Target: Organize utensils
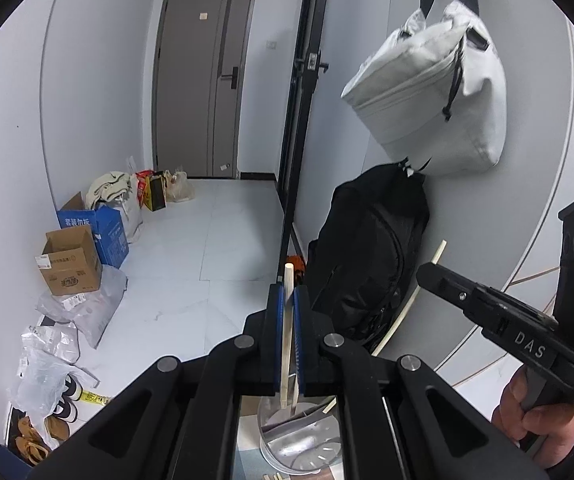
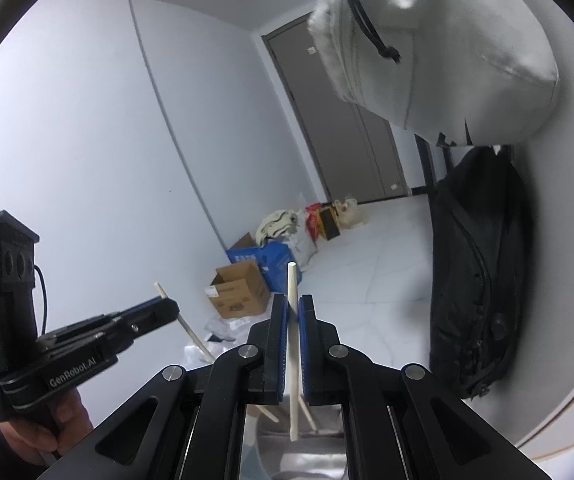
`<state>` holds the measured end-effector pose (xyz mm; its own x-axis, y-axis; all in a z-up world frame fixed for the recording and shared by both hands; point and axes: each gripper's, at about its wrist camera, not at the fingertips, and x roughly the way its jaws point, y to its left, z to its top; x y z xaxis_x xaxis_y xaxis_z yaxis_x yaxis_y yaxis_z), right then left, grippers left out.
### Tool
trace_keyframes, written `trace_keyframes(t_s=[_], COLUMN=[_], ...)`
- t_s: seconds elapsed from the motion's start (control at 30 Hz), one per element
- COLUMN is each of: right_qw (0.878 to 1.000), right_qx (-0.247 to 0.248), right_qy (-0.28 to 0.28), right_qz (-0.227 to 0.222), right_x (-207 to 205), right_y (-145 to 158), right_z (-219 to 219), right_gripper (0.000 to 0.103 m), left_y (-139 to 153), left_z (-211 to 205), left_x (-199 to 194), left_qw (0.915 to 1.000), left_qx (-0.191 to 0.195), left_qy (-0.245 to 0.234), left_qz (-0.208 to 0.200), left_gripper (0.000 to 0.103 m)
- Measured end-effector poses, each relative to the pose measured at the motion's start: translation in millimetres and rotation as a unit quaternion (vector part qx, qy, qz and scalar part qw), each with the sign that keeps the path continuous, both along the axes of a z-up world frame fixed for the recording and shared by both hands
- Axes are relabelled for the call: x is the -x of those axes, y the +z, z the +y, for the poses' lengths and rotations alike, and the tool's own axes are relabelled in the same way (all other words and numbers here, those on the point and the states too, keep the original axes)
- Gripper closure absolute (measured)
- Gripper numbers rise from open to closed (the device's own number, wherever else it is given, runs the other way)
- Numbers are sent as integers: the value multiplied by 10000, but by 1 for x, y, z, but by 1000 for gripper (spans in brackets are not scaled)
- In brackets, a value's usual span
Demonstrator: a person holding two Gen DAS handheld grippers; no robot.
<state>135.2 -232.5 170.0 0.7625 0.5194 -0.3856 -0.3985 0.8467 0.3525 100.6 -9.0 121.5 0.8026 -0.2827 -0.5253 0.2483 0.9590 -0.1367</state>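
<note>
My left gripper (image 1: 288,300) is shut on a pale wooden chopstick (image 1: 287,332) that stands nearly upright, its lower end over a metal utensil holder (image 1: 299,444) below the jaws. My right gripper (image 2: 294,308) is shut on another wooden chopstick (image 2: 293,344), also upright, with its lower end over the same metal holder (image 2: 303,456). More chopsticks lean inside the holder. In the left wrist view the right gripper (image 1: 423,270) appears at the right holding its chopstick (image 1: 407,304). In the right wrist view the left gripper (image 2: 169,306) appears at the left with its chopstick (image 2: 191,332).
A white bag (image 1: 427,92) hangs on the wall above a black backpack (image 1: 367,264). Cardboard boxes (image 1: 73,262) and plastic bags (image 1: 83,312) line the left wall on the tiled floor. A grey door (image 1: 203,80) stands at the far end.
</note>
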Motion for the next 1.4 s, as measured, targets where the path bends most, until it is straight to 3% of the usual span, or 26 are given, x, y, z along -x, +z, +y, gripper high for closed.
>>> trace_keyframes(t_s=[0.83,1.0,1.17,1.23,1.3,1.4], right_qw=[9992,9985,9979,9979,9981,9981], right_qx=[286,297,98,35,-10,-112], right_qy=[48,184,221,168,78,-3], right_qz=[289,412,600,621,612,604], right_x=[-31,-28,-23,-19,-14,-7], right_y=[-53,-66,-75,-74,-72,-69], right_z=[14,14,6,1,-4,-11], right_gripper=[98,95,95,92,79,72], left_y=[-50,-60,-60,-59,-59,-56], left_z=[-10,-8,-4,-3,-1,4], left_x=[-36,-39,-42,-39,-35,-27], left_qw=[9966,9923,9897,9907,9914,9934], left_qx=[79,293,402,382,347,328], left_qy=[-408,-707,-703,-657,-557,-323], left_qz=[712,973,1178,1133,1128,1050], left_gripper=[102,102,97,95,89,77])
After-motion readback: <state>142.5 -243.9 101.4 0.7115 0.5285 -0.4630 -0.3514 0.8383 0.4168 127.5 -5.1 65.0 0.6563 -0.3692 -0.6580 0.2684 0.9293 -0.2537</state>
